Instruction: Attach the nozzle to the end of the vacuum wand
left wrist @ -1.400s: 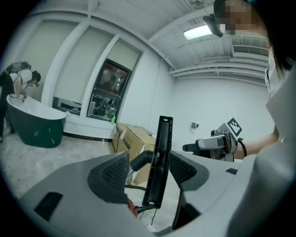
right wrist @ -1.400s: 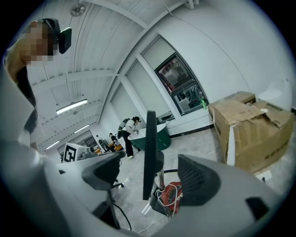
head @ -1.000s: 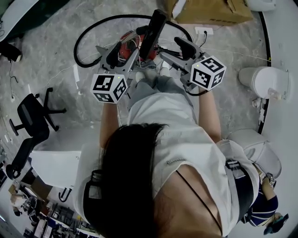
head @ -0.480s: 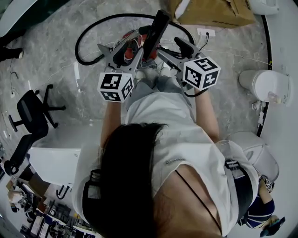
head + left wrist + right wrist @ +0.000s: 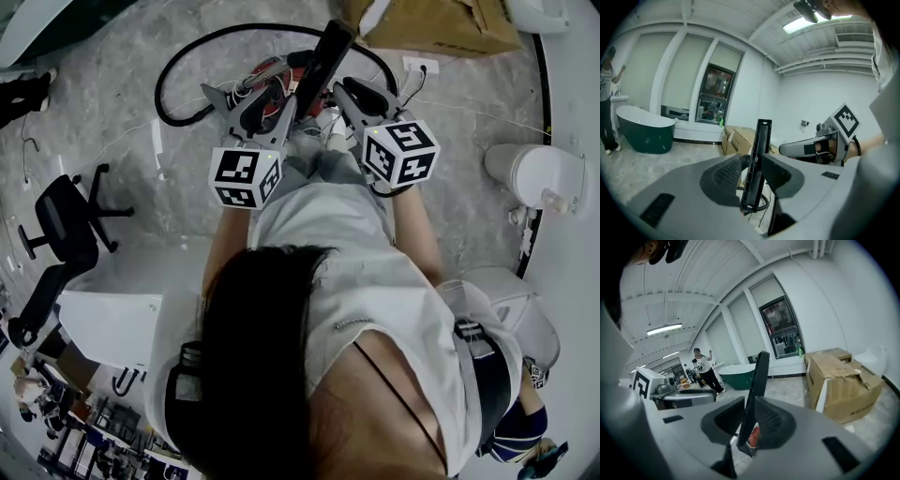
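Note:
A long flat black nozzle stands tilted above the red vacuum body. Both grippers reach it from below. In the left gripper view the nozzle stands upright between the jaws of my left gripper, which are closing; the right pad touches it and a sliver of gap shows at the left pad. In the right gripper view my right gripper has its jaws closing, with both pads pressed on the nozzle. In the head view the left gripper and right gripper flank the nozzle.
A black hose loops over the marble floor left of the vacuum. Cardboard boxes lie beyond, an office chair at the left, a white fixture at the right. A green bathtub and a person are far off.
Both grippers have drawn in toward the nozzle and their jaws have narrowed around it. The marker cubes now sit closer together, and the nozzle has shifted slightly to the right.

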Motion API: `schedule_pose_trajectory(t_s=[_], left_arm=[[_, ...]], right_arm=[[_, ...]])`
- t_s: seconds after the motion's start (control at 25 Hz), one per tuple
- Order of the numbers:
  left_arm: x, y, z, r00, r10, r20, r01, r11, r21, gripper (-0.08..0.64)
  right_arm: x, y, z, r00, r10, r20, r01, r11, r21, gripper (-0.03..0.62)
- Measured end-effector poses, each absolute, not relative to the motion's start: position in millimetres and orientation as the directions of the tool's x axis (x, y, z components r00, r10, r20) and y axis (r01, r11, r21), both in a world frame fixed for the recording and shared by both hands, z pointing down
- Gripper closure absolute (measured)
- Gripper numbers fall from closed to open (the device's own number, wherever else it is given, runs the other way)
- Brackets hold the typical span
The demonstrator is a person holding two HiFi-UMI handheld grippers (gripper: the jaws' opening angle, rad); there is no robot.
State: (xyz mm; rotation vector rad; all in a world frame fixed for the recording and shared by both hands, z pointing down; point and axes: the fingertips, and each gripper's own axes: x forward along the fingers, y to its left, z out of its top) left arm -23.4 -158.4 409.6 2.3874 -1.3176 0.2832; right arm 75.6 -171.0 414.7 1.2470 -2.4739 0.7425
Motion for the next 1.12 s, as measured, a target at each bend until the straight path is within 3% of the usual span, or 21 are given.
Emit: schedule_pose_trajectory(t_s=[0.36,1.12], left_arm=[[-30.8,-159.9,407.7,0.485,-0.793,0.368,-0.874,-0.431,0.223,0.557],[-30.4,-153.9,409.8,0.467,-0.797,0.383,-0.883,-0.396,0.252,0.558]], right_arm=[[73.5,-174.1,413.1,-0.555,-0.709,0.436,-0.832,0.458,-0.314,0.577],[50.4,-163.3,415.3,-0.534,-0.727,0.431,-0.845,0.472,-0.252,0.578]])
